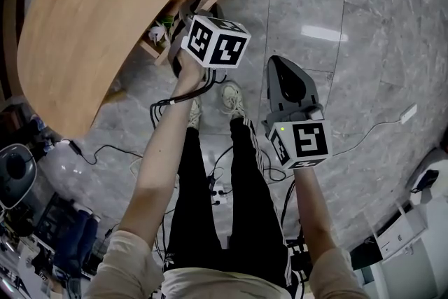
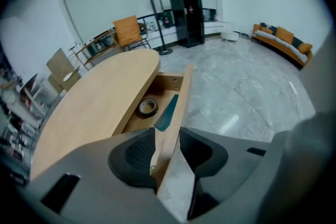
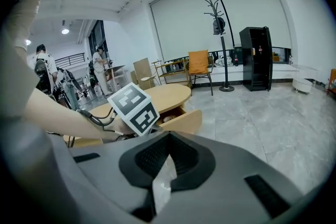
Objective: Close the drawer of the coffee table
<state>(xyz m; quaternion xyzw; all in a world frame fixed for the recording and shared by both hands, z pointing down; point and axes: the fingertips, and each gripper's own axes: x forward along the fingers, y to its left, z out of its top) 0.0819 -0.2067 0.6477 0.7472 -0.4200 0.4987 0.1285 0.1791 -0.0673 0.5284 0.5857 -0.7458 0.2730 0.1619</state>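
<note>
Left gripper [image 2: 168, 139] is down at the light wooden drawer [image 2: 157, 107] of the oval, pale wood coffee table [image 2: 89, 107]. Its fingers are spread and straddle the drawer's front panel [image 2: 178, 92], one finger inside the box and the other on the outer face. A sliver of floor shows past the outer pad, so it's no pinch. The panel's top edge runs straight away from between the fingertips.

The drawer stands pulled out, its inside open to view. Just ahead of the inner finger lie a dark roll of tape [image 2: 148, 106] and a flat teal strip [image 2: 168, 112]. Beyond them the curved rim of the table top overhangs the box.

On the outer finger's side it's all open grey marble-patterned tile floor [image 2: 247, 97], bare right out to an orange sofa [image 2: 283, 42] and a black cabinet [image 2: 188, 16] far ahead.

Right gripper [image 3: 167, 140] hangs apart on that same outer side, over bare floor. Its fingertips are pressed together with nothing between them, and the drawer front sits well ahead of them.

Behind both grippers, near the person's pale shoes [image 1: 232, 99], black cables [image 1: 105, 148] trail across the tiles.
</note>
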